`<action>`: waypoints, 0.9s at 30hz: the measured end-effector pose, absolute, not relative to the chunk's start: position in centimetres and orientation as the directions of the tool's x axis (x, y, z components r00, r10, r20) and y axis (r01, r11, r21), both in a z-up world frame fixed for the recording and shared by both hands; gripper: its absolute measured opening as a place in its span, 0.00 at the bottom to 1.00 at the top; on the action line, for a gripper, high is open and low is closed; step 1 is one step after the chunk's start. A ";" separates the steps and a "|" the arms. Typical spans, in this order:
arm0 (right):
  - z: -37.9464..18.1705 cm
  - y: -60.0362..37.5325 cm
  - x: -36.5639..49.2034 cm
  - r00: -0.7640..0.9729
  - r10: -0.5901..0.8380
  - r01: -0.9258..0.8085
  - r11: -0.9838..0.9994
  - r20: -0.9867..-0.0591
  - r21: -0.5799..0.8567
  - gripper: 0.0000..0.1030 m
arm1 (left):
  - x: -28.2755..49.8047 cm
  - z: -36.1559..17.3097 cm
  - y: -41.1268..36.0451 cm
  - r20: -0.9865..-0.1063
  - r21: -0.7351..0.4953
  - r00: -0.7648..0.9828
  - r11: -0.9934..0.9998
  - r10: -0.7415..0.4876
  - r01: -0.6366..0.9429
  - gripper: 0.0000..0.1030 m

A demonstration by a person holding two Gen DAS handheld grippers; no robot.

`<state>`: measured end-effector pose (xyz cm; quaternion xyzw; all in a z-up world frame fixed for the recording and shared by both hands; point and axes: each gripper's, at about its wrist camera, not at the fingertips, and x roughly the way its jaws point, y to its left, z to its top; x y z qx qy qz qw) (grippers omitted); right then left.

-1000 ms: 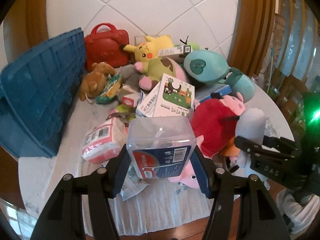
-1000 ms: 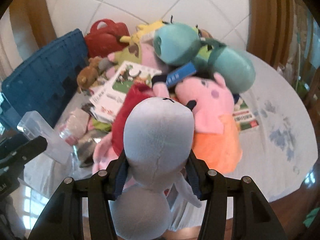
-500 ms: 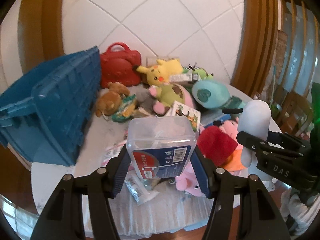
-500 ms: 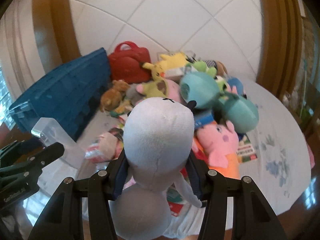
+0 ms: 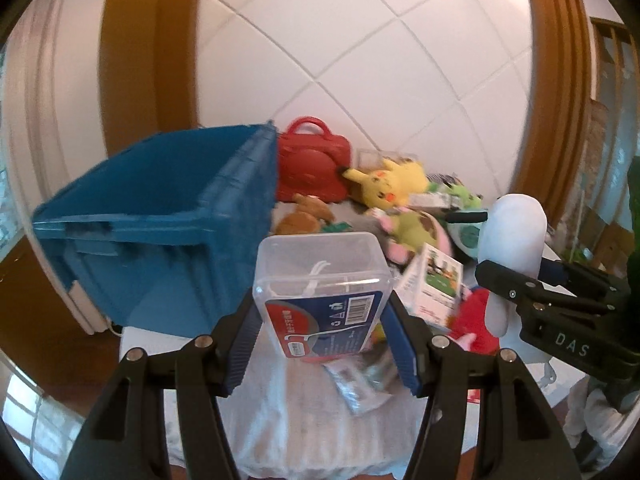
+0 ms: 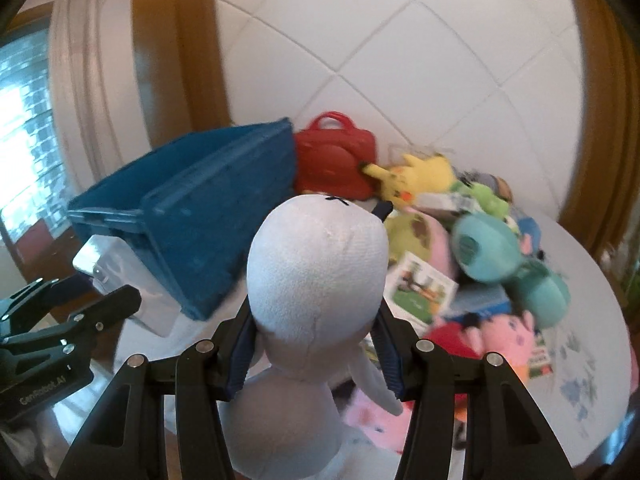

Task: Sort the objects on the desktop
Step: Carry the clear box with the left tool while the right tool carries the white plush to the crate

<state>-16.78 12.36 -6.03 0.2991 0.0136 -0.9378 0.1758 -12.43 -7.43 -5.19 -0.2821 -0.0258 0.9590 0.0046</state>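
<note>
A clear plastic box [image 5: 322,280] with a blue-and-red label is clamped upright between blue pads, lifted off the table. A pale grey plush [image 6: 316,280] is pinched at its neck, head up, likewise aloft. The blue bin [image 5: 168,224] stands at the table's left edge

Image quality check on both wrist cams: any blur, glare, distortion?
Left wrist: clear plastic box sharp in the left gripper, blue crate and toys motion-smeared, strong fisheye bending of wall tiles. Right wrist: grey plush crisp in the right gripper, toy pile blurred, window blown out at left.
</note>
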 end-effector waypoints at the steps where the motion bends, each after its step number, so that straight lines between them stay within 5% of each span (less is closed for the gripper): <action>1: -5.8 11.4 -16.7 -0.759 -0.330 0.348 -0.934 -0.561 0.077 0.51 | -12.3 -4.9 -8.5 -0.535 -0.050 -0.845 -0.999 0.013 0.017 0.57; 15: -2.1 -3.6 -17.3 -0.746 -0.481 0.512 -0.856 -0.460 0.065 0.52 | -10.8 -0.3 -22.1 -0.437 -0.017 -0.884 -0.981 -0.165 0.191 0.57; 27: -0.3 -13.2 -26.3 -0.687 -0.608 0.644 -0.763 -0.397 0.054 0.52 | -19.4 1.2 -30.9 -0.405 -0.013 -0.864 -0.943 -0.300 0.334 0.57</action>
